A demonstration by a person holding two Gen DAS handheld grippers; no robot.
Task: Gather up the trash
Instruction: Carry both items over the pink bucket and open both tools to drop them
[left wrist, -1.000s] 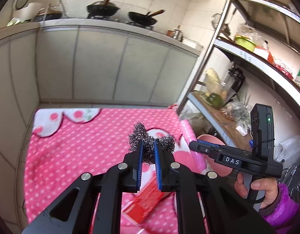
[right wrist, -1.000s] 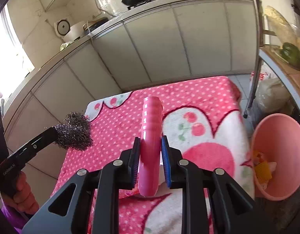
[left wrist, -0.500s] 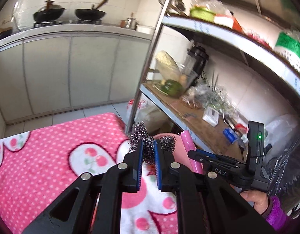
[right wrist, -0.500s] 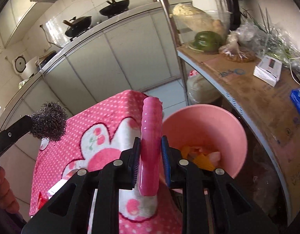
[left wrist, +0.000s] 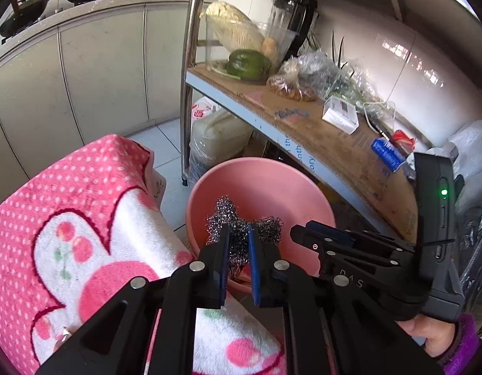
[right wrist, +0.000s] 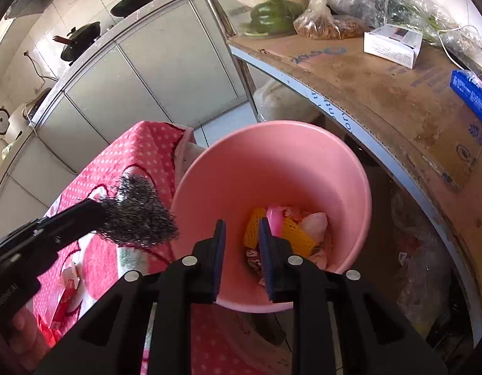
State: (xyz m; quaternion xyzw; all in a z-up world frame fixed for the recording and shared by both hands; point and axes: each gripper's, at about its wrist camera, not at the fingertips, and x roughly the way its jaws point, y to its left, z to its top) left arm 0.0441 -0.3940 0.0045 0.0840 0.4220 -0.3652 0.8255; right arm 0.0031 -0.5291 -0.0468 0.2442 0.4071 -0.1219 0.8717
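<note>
The steel-wool scourer [left wrist: 241, 234] is clamped between the jaws of the left hand-held gripper [left wrist: 237, 268] and hangs at the near rim of the pink bin [right wrist: 209, 168], positioned for release into it. The bin stands on the floor between the pink polka-dot cloth [left wrist: 84, 193] and the shelf [right wrist: 381, 100]; it already contains yellow mesh and a pink tube [right wrist: 276, 218]. The right hand-held gripper [right wrist: 241, 250] hangs over the bin, jaws parted and empty.

left gripper [left wrist: 237, 247] clamps steel wool [left wrist: 241, 231] over pink basin [left wrist: 259, 184] | right gripper [left wrist: 306, 234] right of basin centre | pink blanket [left wrist: 84, 218] left of basin
</note>
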